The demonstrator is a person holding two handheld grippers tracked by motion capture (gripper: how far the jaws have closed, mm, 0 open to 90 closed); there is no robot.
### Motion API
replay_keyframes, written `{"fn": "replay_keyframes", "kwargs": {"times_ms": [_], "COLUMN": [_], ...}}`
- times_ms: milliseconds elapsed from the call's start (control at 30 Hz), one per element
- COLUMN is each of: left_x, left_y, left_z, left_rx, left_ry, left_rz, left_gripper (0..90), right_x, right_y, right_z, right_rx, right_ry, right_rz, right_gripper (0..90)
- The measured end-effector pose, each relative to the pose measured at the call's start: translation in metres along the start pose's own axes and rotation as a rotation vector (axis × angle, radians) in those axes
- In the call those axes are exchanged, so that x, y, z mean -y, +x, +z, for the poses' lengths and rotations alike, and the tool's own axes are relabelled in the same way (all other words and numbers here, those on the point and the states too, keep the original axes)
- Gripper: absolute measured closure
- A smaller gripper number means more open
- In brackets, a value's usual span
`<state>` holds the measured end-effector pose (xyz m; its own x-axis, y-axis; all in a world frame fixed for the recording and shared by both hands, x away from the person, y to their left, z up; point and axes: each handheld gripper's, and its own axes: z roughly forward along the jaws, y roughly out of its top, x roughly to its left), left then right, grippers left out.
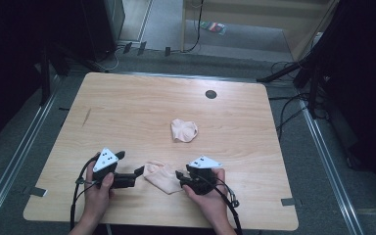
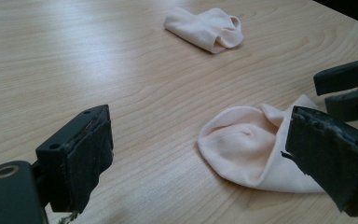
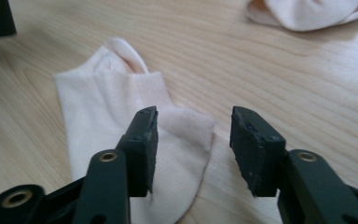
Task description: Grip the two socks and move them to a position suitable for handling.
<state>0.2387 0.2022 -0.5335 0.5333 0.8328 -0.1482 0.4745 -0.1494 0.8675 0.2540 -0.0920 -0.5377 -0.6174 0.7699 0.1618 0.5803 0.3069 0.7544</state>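
Black rubber pads face each other across a clear gap on my right gripper [image 3: 193, 149]. Its jaws stand about half open with nothing pinched between them. One jaw hangs over the edge of the near sock [image 3: 121, 121], and the other is over bare wood just past the sock's rim. I cannot tell whether the jaw over the sock actually touches the fabric.

My left gripper [image 2: 200, 158] is spread wide, also gripping nothing. Seen along its jaws, one stands over bare wood and the other overlaps the near sock's [image 2: 247, 149] far end; whether that one touches the fabric I cannot tell. Beyond that jaw I can see the tips of the right gripper coming in from the other side.

From the high view, the near sock [image 1: 160, 176] lies flat on the table [image 1: 127, 107], close to my edge. It sits between the left gripper [image 1: 138, 172] and the right gripper [image 1: 178, 175], which point at it from either side. It is pale peach, folded, with one rounded end poking up.

A second sock [image 1: 183, 130] of the same colour lies crumpled further out, near the middle of the table and well apart from both grippers. A small dark round hole [image 1: 210, 94] sits in the tabletop towards the far edge.
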Motion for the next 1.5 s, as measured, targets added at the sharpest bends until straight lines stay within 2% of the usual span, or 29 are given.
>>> {"fn": "replay_keyframes", "kwargs": {"times_ms": [133, 200, 333, 400, 433, 500, 533, 567, 700, 767, 800, 933, 967, 1000, 1033, 1100, 1133, 1200, 1267, 1300, 1333, 1367, 1400, 1433, 1500], "left_x": [0.0, 0.0, 0.0, 0.001, 0.001, 0.001, 0.001, 0.001, 0.001, 0.001, 0.002, 0.006, 0.006, 0.008, 0.009, 0.011, 0.011, 0.01, 0.007, 0.007, 0.005, 0.004, 0.004, 0.003, 0.002], "left_y": [0.0, 0.0, 0.0, -0.001, -0.002, -0.002, -0.003, -0.004, -0.015, -0.02, -0.032, -0.059, -0.059, -0.07, -0.074, -0.076, -0.074, -0.068, -0.056, -0.056, -0.048, -0.042, -0.042, -0.035, -0.033], "left_z": [0.001, 0.001, 0.002, 0.003, 0.003, 0.003, 0.003, 0.003, 0.006, 0.007, 0.009, 0.013, 0.013, 0.015, 0.017, 0.019, 0.02, 0.02, 0.02, 0.02, 0.023, 0.025, 0.025, 0.028, 0.03], "left_rx": [0.004, 0.004, 0.005, 0.008, 0.008, 0.012, 0.013, 0.019, 0.052, 0.056, 0.055, 0.05, 0.05, 0.043, 0.028, 0.013, 0.011, -0.019, 0.031, 0.031, 0.093, 0.102, 0.102, 0.084, 0.091], "left_ry": [0.003, 0.005, 0.009, 0.011, 0.013, 0.014, 0.011, 0.01, 0.018, 0.019, 0.023, 0.029, 0.029, 0.045, 0.058, 0.071, 0.076, 0.083, 0.092, 0.092, 0.11, 0.121, 0.121, 0.127, 0.121], "left_rz": [-0.003, 0.0, -0.001, 0.0, 0.005, 0.005, 0.003, 0.003, 0.008, 0.016, 0.019, 0.03, 0.03, 0.041, 0.059, 0.063, 0.058, 0.05, 0.044, 0.044, 0.061, 0.124, 0.124, 0.185, 0.192], "left_gripper": [7.7, 7.7, 7.7, 7.7, 7.7, 7.7, 7.7, 7.7, 7.7, 7.7, 7.7, 7.7, 7.7, 7.7, 7.7, 7.7, 7.7, 7.7, 7.7, 7.7, 7.7, 9.5, 17.5, 26.6, 38.2], "right_x": [0.004, 0.005, 0.008, 0.008, 0.008, 0.008, 0.007, 0.002, -0.011, -0.019, -0.023, -0.033, -0.035, -0.037, -0.039, -0.042, -0.042, -0.044, -0.046, -0.046, -0.047, -0.049, -0.049, -0.051, -0.052], "right_y": [0.006, 0.009, 0.017, 0.019, 0.02, 0.021, 0.02, 0.018, 0.02, 0.023, 0.025, 0.031, 0.033, 0.035, 0.037, 0.039, 0.04, 0.042, 0.043, 0.043, 0.043, 0.045, 0.045, 0.046, 0.047], "right_z": [0.011, 0.013, 0.015, 0.015, 0.014, 0.014, 0.013, 0.009, -0.003, -0.009, -0.012, -0.017, -0.018, -0.019, -0.02, -0.023, -0.024, -0.027, -0.032, -0.032, -0.034, -0.038, -0.038, -0.041, -0.044], "right_rx": [0.023, 0.031, 0.077, 0.07, 0.074, 0.076, 0.066, 0.035, 0.016, 0.007, -0.004, -0.007, -0.01, -0.01, -0.009, -0.013, -0.018, -0.028, -0.039, -0.039, -0.051, -0.063, -0.063, -0.081, -0.084], "right_ry": [0.026, 0.019, 0.01, 0.01, 0.011, 0.007, 0.001, -0.019, -0.067, -0.093, -0.107, -0.136, -0.145, -0.151, -0.155, -0.169, -0.173, -0.188, -0.202, -0.202, -0.21, -0.222, -0.222, -0.234, -0.248], "right_rz": [-0.031, -0.048, -0.125, -0.121, -0.118, -0.108, -0.088, -0.03, 0.003, 0.017, 0.033, 0.071, 0.074, 0.08, 0.079, 0.069, 0.07, 0.061, 0.051, 0.051, 0.042, 0.023, 0.023, 0.017, 0.011], "right_gripper": [51.4, 53.6, 66.9, 78.3, 82.3, 84.1, 85.2, 86.1, 86.1, 86.1, 86.1, 86.1, 86.1, 86.1, 86.1, 86.1, 86.1, 86.0, 86.0, 86.0, 86.0, 86.0, 86.0, 86.0, 86.0]}}
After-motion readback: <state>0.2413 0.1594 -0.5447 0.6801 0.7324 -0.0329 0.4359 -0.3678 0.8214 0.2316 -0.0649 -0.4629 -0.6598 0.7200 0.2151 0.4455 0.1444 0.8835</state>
